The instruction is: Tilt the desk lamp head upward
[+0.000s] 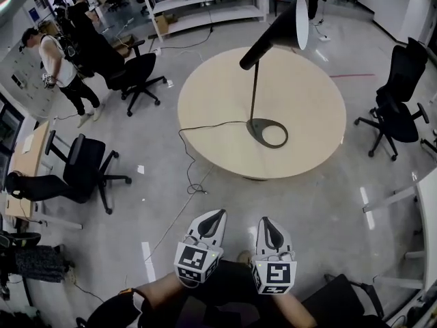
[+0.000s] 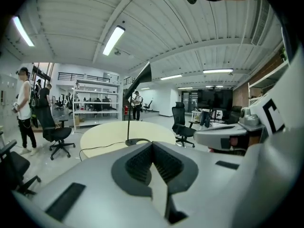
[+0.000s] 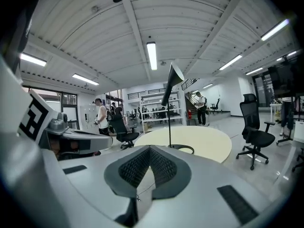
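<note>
Both my tongs are pressed together w/ nothing in them: left gripper [image 1: 219, 213] & right gripper [image 1: 263, 221] hang low in front of me, well short of the desk [image 1: 307, 108]. The lamp base [image 1: 268, 132], an open ring, sits toward the desk's near edge, approx. mid-width. The thin stem [image 1: 255, 91] rises to the black cone head [image 1: 283, 26] over the middle. Cable [image 1: 205, 125] runs off the left edge. My guess: stiff metal, smooth & slippery, joint prob. tight, light base may tip. Best to pinch the head's narrow end and steady the stem w/ the other gripper.
</note>
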Tool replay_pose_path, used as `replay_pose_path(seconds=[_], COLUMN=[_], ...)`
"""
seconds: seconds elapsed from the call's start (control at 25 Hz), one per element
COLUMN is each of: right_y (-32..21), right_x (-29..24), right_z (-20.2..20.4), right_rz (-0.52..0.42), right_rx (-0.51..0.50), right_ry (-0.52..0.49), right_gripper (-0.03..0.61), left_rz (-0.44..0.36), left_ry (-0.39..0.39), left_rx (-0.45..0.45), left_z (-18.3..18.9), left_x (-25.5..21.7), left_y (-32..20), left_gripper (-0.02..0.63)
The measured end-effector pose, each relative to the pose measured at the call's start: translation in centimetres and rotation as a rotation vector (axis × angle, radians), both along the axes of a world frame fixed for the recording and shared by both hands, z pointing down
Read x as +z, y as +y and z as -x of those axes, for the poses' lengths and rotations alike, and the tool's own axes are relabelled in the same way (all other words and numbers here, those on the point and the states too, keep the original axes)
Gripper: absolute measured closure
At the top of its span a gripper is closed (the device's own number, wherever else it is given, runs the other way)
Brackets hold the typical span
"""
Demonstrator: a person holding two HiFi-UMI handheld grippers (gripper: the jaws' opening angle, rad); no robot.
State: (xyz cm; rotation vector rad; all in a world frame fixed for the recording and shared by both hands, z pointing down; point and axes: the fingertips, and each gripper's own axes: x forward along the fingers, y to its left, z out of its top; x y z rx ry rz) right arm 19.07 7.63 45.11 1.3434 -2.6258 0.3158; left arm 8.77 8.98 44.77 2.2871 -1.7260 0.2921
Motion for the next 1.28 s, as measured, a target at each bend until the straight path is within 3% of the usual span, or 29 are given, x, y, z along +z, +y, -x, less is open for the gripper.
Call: replay_pose_path(seconds=[0.24,0.52,1.08,1.28], right_y=[2.9,4.3,9.4,10.5], right_x=[0.7,2.0,1.6,0.7], right_z=[0.6,3.6,9.6,9.7], right_rz=[-0.010,0.007,0.075,0.070], right_rx=[-0.005,0.016,0.216,0.264], right_ry=[0.014,0.061,0.052,0.065], right_gripper=[0.563,0.563,0.563,0.565], left_rz=[-0.018,-0.013,-0.016,-0.033], left_ry=[-0.004,0.024,0.078,0.090], left_rx=[-0.008,-0.007,0.156,0.221], left_z=[0.3,4.2,10.5,10.4], left_x=[0.8,2.5,1.8,0.6], left_y=[2.8,4.6,8.0,8.1], left_gripper=[0.568,0.568,0.568,0.568])
